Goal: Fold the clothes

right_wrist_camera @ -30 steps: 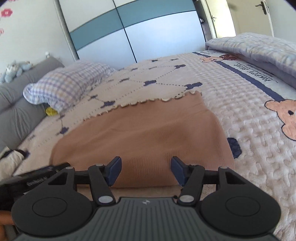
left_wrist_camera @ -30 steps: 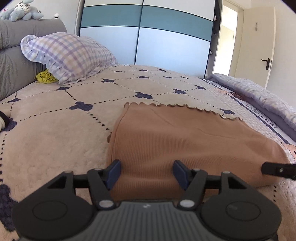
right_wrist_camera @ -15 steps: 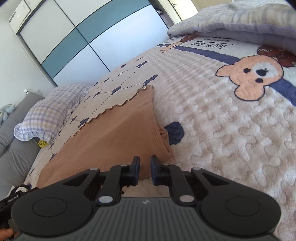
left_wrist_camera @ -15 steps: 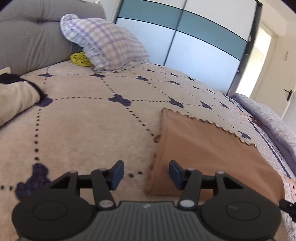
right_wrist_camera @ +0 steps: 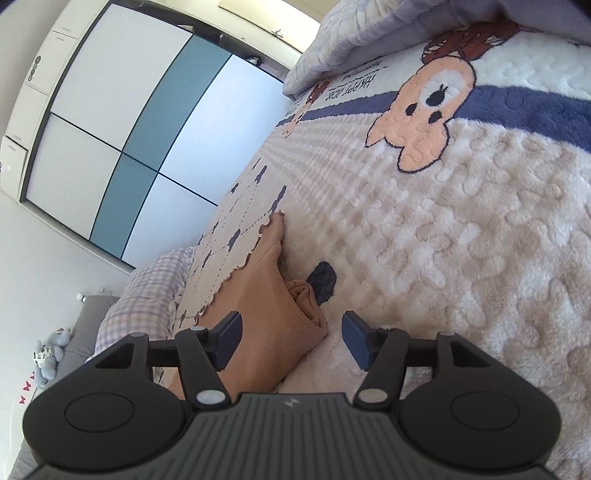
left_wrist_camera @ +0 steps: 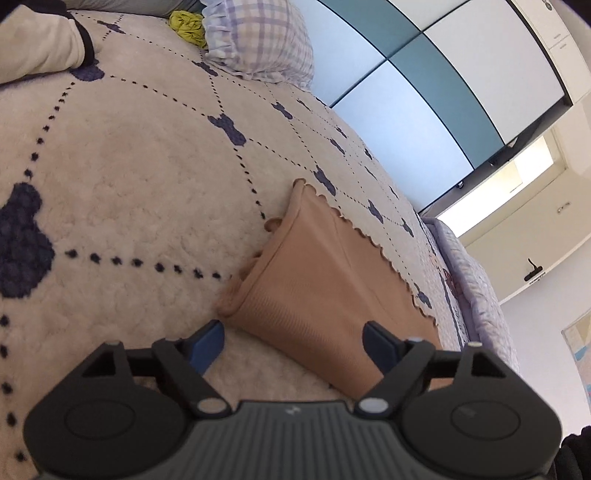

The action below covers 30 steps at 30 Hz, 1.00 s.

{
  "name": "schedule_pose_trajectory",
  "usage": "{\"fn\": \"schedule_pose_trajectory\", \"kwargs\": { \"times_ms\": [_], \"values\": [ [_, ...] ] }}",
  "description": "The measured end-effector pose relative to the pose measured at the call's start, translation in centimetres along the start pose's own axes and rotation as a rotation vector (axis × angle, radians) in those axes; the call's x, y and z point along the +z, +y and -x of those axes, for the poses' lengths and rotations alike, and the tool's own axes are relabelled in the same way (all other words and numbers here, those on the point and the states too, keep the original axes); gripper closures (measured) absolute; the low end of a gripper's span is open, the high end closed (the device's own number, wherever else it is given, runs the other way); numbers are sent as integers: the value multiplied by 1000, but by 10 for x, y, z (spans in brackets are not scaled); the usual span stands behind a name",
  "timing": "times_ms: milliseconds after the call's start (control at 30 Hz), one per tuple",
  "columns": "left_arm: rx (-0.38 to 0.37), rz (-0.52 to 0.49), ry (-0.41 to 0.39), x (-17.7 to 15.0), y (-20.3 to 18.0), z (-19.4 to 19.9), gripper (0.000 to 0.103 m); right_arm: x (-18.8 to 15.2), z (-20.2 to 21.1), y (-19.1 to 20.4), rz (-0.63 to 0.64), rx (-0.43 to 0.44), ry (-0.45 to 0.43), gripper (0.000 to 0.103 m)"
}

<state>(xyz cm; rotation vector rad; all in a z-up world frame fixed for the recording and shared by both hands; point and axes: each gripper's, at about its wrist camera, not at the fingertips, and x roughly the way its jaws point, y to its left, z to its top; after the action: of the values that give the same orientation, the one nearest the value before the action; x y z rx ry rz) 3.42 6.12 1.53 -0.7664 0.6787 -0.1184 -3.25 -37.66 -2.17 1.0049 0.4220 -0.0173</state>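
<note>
A tan ribbed garment [left_wrist_camera: 325, 288] with a scalloped far hem lies folded flat on the cream bedspread [left_wrist_camera: 129, 192]. My left gripper [left_wrist_camera: 295, 345] is open and empty, its jaws straddling the garment's near left corner. In the right wrist view the same garment [right_wrist_camera: 266, 317] shows its near right corner with bunched folds. My right gripper [right_wrist_camera: 291, 339] is open and empty, its jaws on either side of that corner. Both views are strongly tilted.
A checked pillow [left_wrist_camera: 258, 44] and a yellow cloth [left_wrist_camera: 188, 26] lie at the bed's head, with a cream garment [left_wrist_camera: 37, 48] at the far left. A folded lilac blanket [right_wrist_camera: 388, 40] lies along the right side. Wardrobe doors [right_wrist_camera: 140, 122] stand beyond the bed.
Both grippers have moved outward to the garment's near corners and tilted. The right gripper closed half a second ago and has opened wide again. The left stayed open.
</note>
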Motion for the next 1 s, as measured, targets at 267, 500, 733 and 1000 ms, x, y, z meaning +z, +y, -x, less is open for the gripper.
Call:
{"fn": "schedule_pose_trajectory", "kwargs": {
  "times_ms": [267,500,733,1000],
  "values": [
    [44,6,-68,12,-6,-26,19,-15,-37,33,192,-124,13,37],
    [39,80,-69,20,6,-31,65,-13,-50,37,218,-182,10,61],
    [6,9,-106,21,-14,-20,76,-18,-48,70,387,-226,-34,77],
    [31,-14,-90,17,3,-27,75,-6,-42,70,284,-201,-38,75]
  ]
}}
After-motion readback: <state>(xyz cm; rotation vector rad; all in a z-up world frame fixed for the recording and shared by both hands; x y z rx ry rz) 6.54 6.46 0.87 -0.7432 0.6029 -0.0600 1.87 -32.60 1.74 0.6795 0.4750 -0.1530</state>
